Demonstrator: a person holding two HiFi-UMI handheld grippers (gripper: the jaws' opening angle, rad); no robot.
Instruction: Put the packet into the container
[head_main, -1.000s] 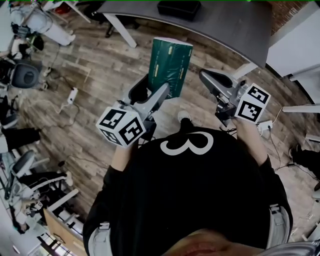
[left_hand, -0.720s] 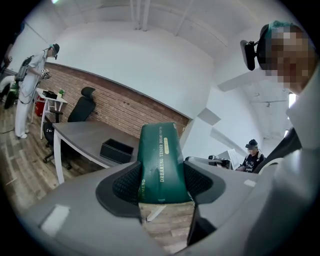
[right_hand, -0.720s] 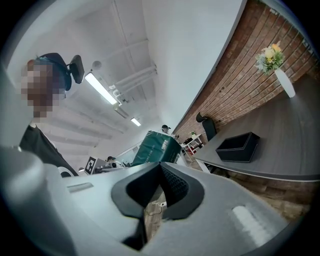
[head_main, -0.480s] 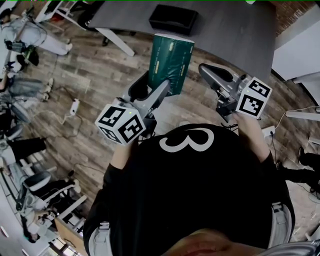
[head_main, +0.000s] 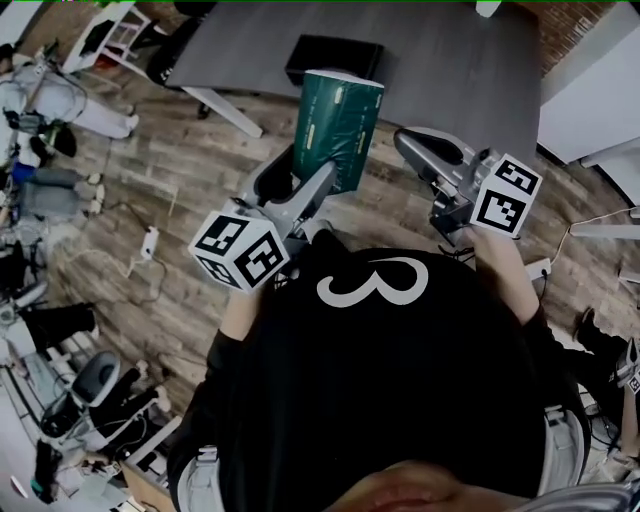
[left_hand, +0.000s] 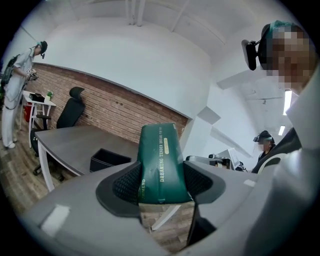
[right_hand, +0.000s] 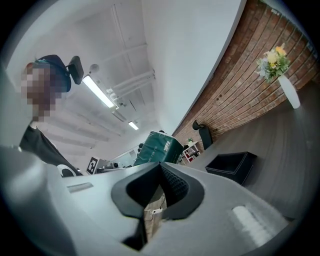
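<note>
A dark green packet (head_main: 338, 125) stands upright in the air, and my left gripper (head_main: 303, 178) is shut on its lower end. In the left gripper view the packet (left_hand: 160, 162) fills the gap between the two black pads (left_hand: 126, 184). A black open container (head_main: 333, 60) sits on the grey table (head_main: 450, 70) just beyond the packet; it also shows in the left gripper view (left_hand: 107, 159) and the right gripper view (right_hand: 232, 165). My right gripper (head_main: 422, 152) hovers to the right of the packet, shut, with nothing between its jaws.
A wooden floor (head_main: 180, 150) with cables lies below the grippers. Office chairs and gear (head_main: 50, 190) crowd the left side. A white table (head_main: 590, 110) stands at the right. A person (left_hand: 15, 95) stands by a black chair (left_hand: 70, 107) at the far end of the grey table.
The grey table and the black container have come lower and nearer in the head view. The packet stays held in the left gripper, and both grippers keep their pose.
</note>
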